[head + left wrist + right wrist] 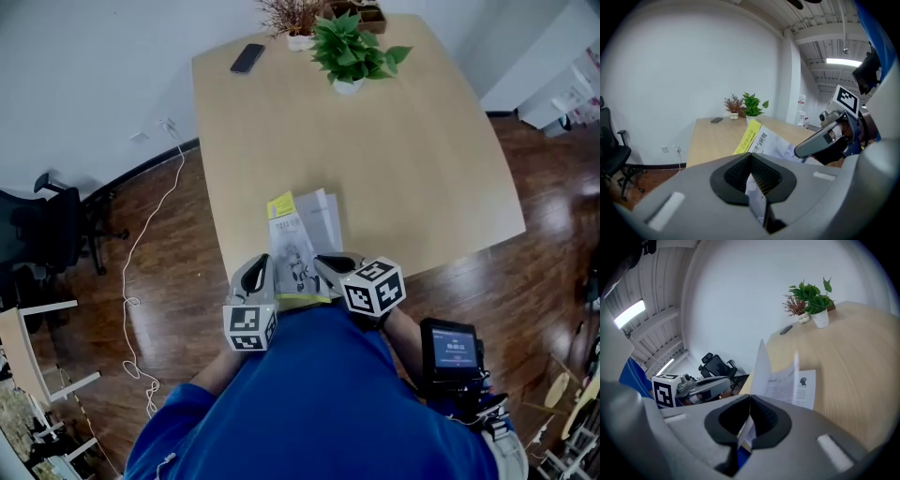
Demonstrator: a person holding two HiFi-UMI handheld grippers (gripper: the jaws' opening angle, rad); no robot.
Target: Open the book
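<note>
A: Whereabouts of the book [302,246]?

B: At the near edge of the pale wooden table [403,159], right in front of the person. Long axis pointing away from the body, toward the table's far end. Already partly lifted: a cover with a yellow strip tilted up on the left, white printed pages fanned to the right.

A: And the grip?

B: On the left gripper [265,269], dark pads pressed together on the near edge of the cover, a thin sheet pinched between them. On the right gripper [325,265], pads likewise clamped on the near edge of a page, perhaps several; impossible to count. Both reaching in from the near side, close beside each other, one on each half, equally near.

A: Direction for the opening move?

B: Probably sideways, across the short axis: left hold drawn left, right hold drawn right, with the fold between them kept low.

A: Anything in the way?

B: Nothing close. Well apart at the far end: a green potted plant [352,54], a dried reddish plant [291,17] and a dark phone [247,58]. Off the table, a black office chair [47,225] and a white cable [150,253] on the floor to the left. Likely risk: thin paper creasing or slipping from the pads.
</note>
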